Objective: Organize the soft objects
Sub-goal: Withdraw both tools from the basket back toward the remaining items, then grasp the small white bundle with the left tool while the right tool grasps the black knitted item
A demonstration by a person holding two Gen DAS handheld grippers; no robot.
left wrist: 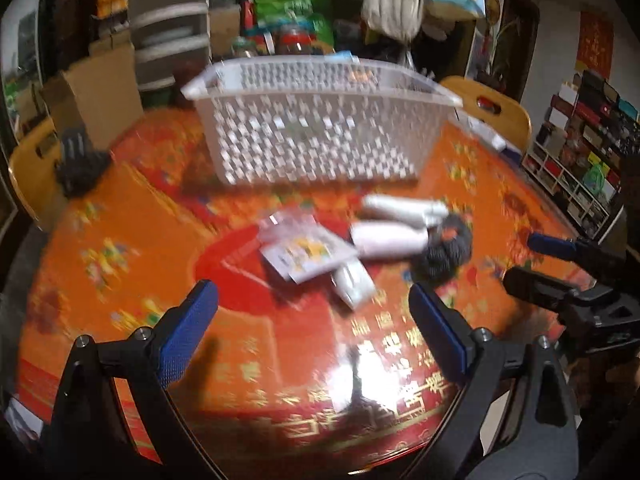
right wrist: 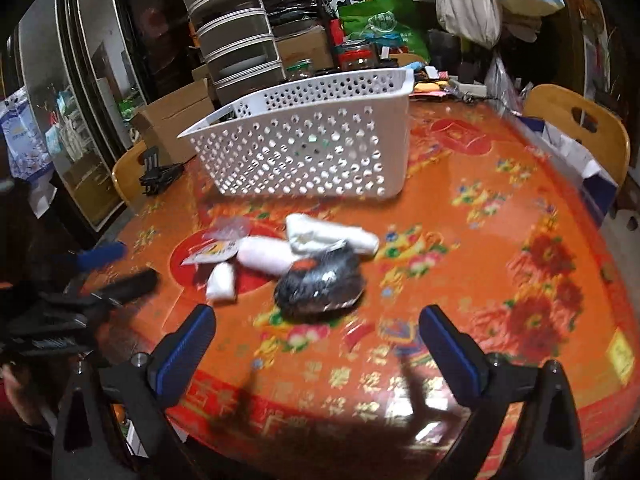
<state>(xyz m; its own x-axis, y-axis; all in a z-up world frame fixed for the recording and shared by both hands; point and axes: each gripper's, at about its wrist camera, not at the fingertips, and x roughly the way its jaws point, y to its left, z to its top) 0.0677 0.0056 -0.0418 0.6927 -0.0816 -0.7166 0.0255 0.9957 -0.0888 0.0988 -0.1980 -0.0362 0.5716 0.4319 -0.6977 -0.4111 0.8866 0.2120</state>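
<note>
while both views are motion-blurred, the white perforated basket (right wrist: 304, 152) is plainly seen standing upright on the glossy red-and-orange patterned tablecloth (right wrist: 480, 264); its contents cannot be made out through the holes. just in front of the basket lies a loose cluster of soft items: two white rolled bundles (right wrist: 332, 236) side by side, a dark grey wrapped bundle (right wrist: 320, 284) touching them, a smaller white roll (right wrist: 222, 284), and a flat clear packet with yellow print (left wrist: 304, 252). left gripper (left wrist: 312, 320) is spread wide over the cloth nearer than the cluster, its blue textured pads gripping nothing. right gripper (right wrist: 316, 344) is likewise spread wide and empty. beside the basket, a black clip-like object (right wrist: 160, 178) rests near a wooden chair back (right wrist: 124, 172).
</note>
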